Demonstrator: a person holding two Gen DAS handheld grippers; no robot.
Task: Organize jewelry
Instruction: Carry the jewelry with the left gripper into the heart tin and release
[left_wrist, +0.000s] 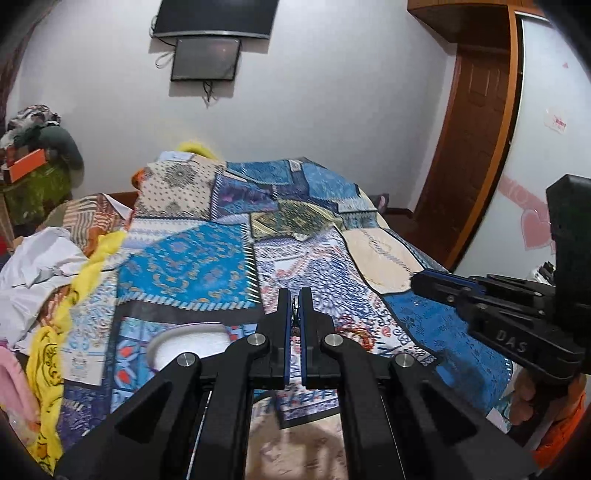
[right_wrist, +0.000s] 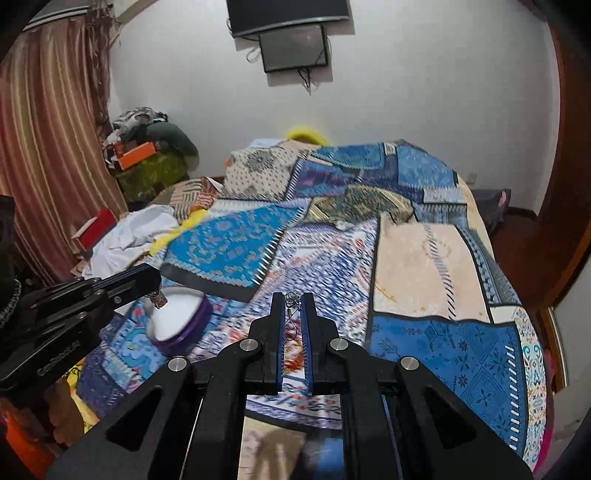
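While both pairs of tongs hang above the bed, each has a small piece of jewelry pinched between its blue-lined fingers. The left tongs (left_wrist: 294, 301) are pressed nearly together on a small earring (left_wrist: 294, 314): from the left wrist view only a sliver of silvery metal shows in the narrow gap near the tips, with a pinkish bit lower down. From the right wrist view the same tongs (right_wrist: 157, 286) come in from the left edge, and a small patterned, multicoloured dangle (right_wrist: 159, 300) hangs from their tip, right above the white inside of the jewelry box.

The jewelry box (right_wrist: 184, 326) is round, with a purple wall and a white padded interior; it sits on the patchwork bedspread (right_wrist: 436, 332), tilted toward the camera. In the left wrist view only its pale rim (left_wrist: 173, 334) shows, low and left of the left tongs, partly hidden behind their black linkage.

The right tongs (right_wrist: 293, 301) are closed to a narrow gap on a thin silver piece (right_wrist: 291, 297): a tangled knot of wire or fine chain sits at the fingertips, and a thin strand trails down between the fingers. Its exact kind is too small to tell. It hangs well to the right of the jewelry box, over the blue-and-white printed patch of the bedspread.
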